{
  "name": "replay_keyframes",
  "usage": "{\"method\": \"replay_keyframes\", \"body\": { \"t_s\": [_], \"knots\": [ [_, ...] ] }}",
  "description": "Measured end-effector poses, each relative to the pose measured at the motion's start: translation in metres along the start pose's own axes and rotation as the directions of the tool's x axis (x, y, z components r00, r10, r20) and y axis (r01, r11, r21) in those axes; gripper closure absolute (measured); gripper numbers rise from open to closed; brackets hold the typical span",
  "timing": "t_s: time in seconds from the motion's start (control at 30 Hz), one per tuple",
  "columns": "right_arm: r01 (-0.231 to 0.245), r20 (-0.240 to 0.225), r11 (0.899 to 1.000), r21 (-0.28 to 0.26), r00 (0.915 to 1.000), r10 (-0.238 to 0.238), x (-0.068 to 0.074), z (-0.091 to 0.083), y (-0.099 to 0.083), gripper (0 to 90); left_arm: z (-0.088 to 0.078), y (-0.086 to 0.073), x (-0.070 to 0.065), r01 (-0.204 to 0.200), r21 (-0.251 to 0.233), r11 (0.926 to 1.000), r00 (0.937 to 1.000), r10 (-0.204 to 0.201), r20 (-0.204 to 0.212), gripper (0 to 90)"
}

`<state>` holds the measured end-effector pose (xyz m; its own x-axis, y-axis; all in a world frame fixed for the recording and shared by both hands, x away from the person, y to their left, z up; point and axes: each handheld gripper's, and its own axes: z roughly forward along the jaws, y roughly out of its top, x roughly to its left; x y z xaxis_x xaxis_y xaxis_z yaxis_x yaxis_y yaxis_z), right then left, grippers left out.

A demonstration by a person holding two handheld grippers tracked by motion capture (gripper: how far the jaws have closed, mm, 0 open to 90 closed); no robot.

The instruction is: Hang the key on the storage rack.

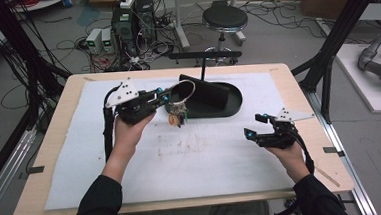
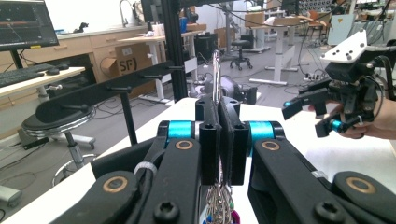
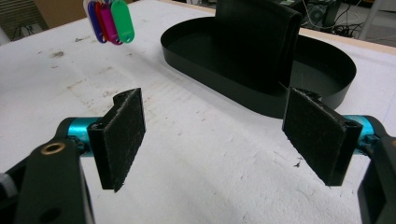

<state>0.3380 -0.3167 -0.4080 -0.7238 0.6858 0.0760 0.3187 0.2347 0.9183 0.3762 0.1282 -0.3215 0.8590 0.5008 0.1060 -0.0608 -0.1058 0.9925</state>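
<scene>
My left gripper (image 1: 162, 94) is held above the white mat, shut on a large metal key ring (image 1: 183, 90). A bunch of keys and coloured tags (image 1: 176, 115) hangs from the ring, just left of the black oval tray (image 1: 233, 106). In the left gripper view the jaws (image 2: 217, 107) pinch the thin ring (image 2: 216, 70) edge-on, and the keys (image 2: 218, 205) dangle below. My right gripper (image 1: 256, 125) hovers low at the right side of the mat, open and empty. Its pads (image 3: 122, 135) stand wide apart, with the tags (image 3: 109, 18) and the tray (image 3: 327, 60) beyond them.
A black upright block (image 1: 208, 93) stands inside the tray. Behind the tray rises a black rack with pegs (image 1: 204, 55), which is also in the left gripper view as a rack (image 2: 102, 91). A stool (image 1: 225, 20) and cables lie past the table's far edge.
</scene>
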Motion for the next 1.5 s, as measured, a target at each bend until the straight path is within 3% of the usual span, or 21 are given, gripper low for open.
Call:
{"method": "replay_keyframes", "body": {
  "t_s": [0.33,0.5,0.83,1.13,1.5],
  "knots": [
    [0.000,0.021,1.000,0.003,0.9998,0.000,-0.001,0.000,0.000,21.7,0.009,0.014,0.017,-0.008,-0.016,0.9998,0.9996,0.008,-0.026,86.7],
    [-0.013,0.030,1.000,-0.003,0.9994,0.013,-0.004,-0.002,-0.001,21.7,0.013,0.015,0.029,0.008,-0.026,0.9996,0.9994,-0.009,-0.035,86.6],
    [-0.021,0.036,1.000,-0.005,0.9991,0.021,-0.007,-0.003,-0.001,21.7,0.018,0.003,0.048,0.034,-0.040,0.9986,0.9968,-0.036,-0.070,86.7],
    [-0.024,0.035,1.000,-0.006,0.9991,0.024,-0.007,-0.003,-0.001,21.7,0.025,-0.005,0.057,0.051,-0.045,0.9977,0.9943,-0.055,-0.091,86.7],
    [-0.028,0.037,1.000,-0.007,0.9989,0.029,-0.008,-0.003,-0.001,21.7,0.035,-0.002,0.069,0.069,-0.028,0.9972,0.9932,-0.071,-0.093,86.6]
  ]
}}
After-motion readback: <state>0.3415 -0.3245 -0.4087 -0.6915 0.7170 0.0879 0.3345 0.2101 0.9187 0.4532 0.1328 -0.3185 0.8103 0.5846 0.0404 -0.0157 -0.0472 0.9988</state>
